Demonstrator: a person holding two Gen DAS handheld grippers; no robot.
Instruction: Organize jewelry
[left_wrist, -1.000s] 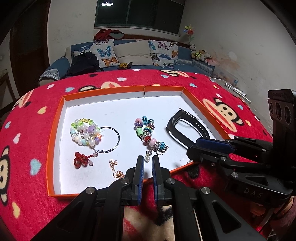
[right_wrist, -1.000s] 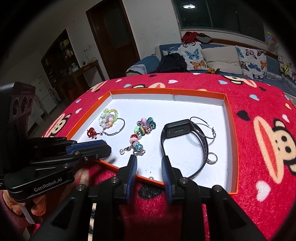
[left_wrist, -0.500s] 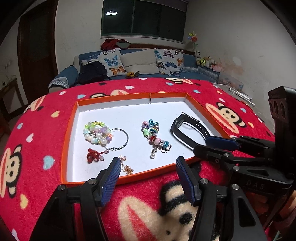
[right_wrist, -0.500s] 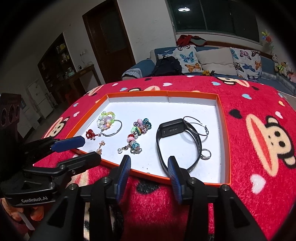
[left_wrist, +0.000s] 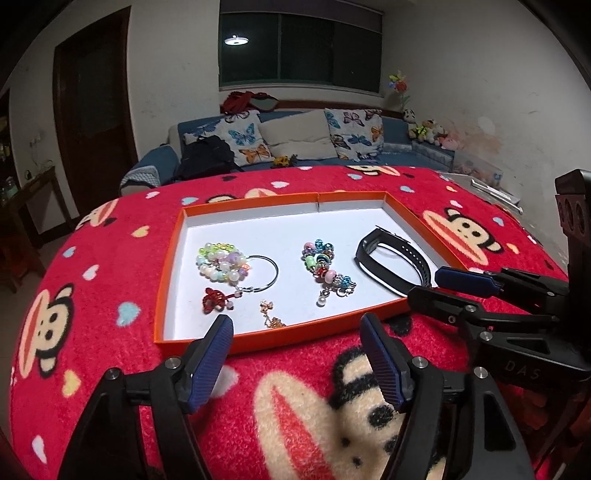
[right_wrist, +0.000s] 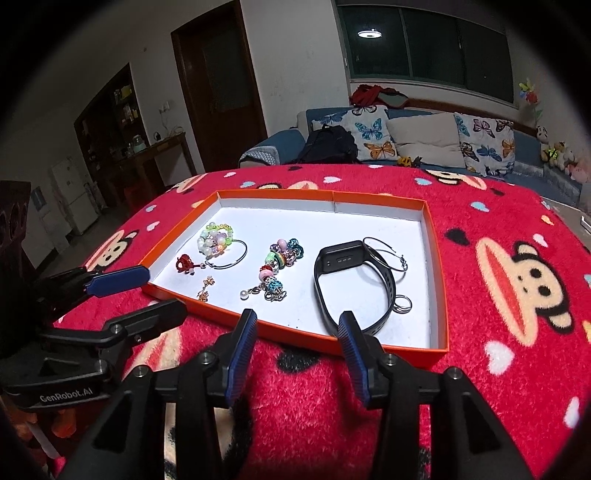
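Note:
An orange tray (left_wrist: 168, 258) (right_wrist: 437, 280) with a white floor holds the jewelry. In it lie a pastel bead bracelet on a wire hoop (left_wrist: 223, 263) (right_wrist: 216, 240), a red knot charm (left_wrist: 214, 300) (right_wrist: 183, 264), a gold earring (left_wrist: 271, 315) (right_wrist: 205, 288), a multicolour charm bracelet (left_wrist: 325, 266) (right_wrist: 282, 264), a black fitness band (left_wrist: 393, 264) (right_wrist: 351, 277), a hoop earring (right_wrist: 386, 253) and a small ring (right_wrist: 403, 305). My left gripper (left_wrist: 297, 358) is open and empty in front of the tray's near edge. My right gripper (right_wrist: 297, 354) is open and empty beside it.
The tray sits on a red blanket with monkey faces (left_wrist: 110, 280) (right_wrist: 517, 280). Behind it stands a blue sofa with butterfly cushions (left_wrist: 295, 140) and a black backpack (right_wrist: 327, 146). A dark door (right_wrist: 218, 81) and a shelf stand at the left.
Both grippers have pulled back from the tray and risen. The left gripper went from nearly shut to wide open; the right one opened wider. The jewelry has not moved.

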